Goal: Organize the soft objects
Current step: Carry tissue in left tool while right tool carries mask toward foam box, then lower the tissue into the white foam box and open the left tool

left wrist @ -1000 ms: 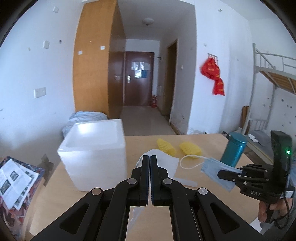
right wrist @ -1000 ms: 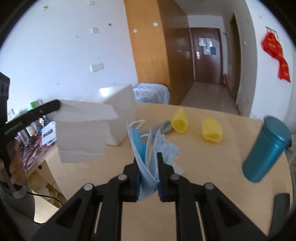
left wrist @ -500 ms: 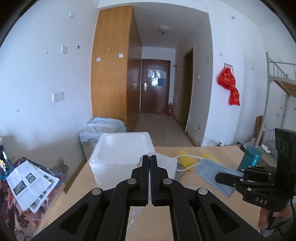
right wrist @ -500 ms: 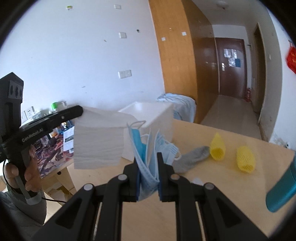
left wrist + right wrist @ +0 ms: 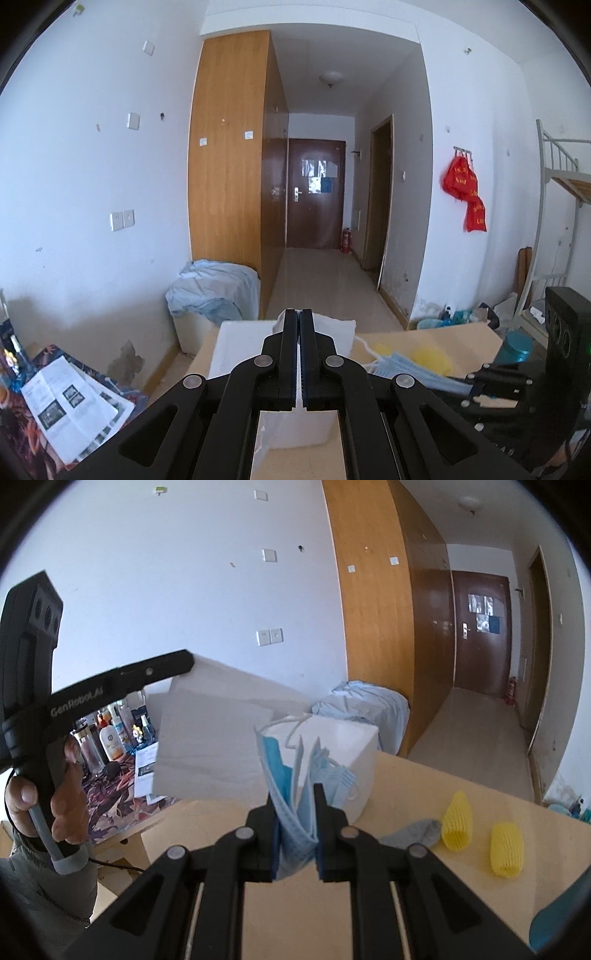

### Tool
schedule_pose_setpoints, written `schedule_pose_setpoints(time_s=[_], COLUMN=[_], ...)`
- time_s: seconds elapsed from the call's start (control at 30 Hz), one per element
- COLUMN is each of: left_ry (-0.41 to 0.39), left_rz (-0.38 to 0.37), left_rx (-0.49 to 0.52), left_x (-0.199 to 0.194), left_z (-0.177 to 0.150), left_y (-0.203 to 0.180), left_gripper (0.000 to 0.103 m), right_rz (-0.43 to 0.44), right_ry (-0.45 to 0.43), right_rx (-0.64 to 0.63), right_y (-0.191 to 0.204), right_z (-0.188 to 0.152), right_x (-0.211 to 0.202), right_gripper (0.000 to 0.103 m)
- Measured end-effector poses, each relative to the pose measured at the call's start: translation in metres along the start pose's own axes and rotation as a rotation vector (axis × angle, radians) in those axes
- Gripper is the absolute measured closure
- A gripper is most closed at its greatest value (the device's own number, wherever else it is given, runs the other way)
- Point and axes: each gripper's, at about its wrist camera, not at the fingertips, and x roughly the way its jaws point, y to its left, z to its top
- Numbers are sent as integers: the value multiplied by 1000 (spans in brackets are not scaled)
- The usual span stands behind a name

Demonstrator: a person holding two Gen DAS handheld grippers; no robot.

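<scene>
white foam box (image 5: 354, 753) blocking tabletop's far left, bare table (image 5: 417, 790) right of it; yellow foam nets (image 5: 480, 827) beyond

You've got soft, even daylight, no harsh shadows. Fisheye bends the walls (image 5: 92, 166) hard, with black corners. The tissue (image 5: 214, 746) looks a bit blurred; the foam box (image 5: 351, 738) is blown out.

Dormitory room, metal bunk bed (image 5: 554, 206), wooden wardrobe (image 5: 229, 155), hallway door (image 5: 314, 192), cluttered desk (image 5: 110, 775)
</scene>
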Motion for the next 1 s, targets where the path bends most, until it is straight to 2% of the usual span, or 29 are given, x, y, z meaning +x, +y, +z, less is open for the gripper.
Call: schedule_pose_setpoints(time_s=[0.3, 0.6, 0.77, 0.83, 1.0], left_ry=[88, 100, 96, 118, 229], left_rz=[-31, -28, -53, -56, -49], left_rx=[-10, 21, 1, 1, -5], left_x=[40, 69, 85, 94, 127], left_z=[22, 51, 52, 46, 21], left_y=[14, 15, 20, 21, 22], left_gripper=[102, 102, 102, 102, 102], right_rz=[-6, -8, -16, -20, -25], right_ry=[17, 14, 17, 22, 28], right_rx=[-29, -22, -13, -15, -10], right_y=[-1, -3, -6, -5, -5], right_z=[16, 18, 16, 15, 12], right_x=[16, 21, 20, 21, 19], right_gripper=[85, 85, 85, 85, 85])
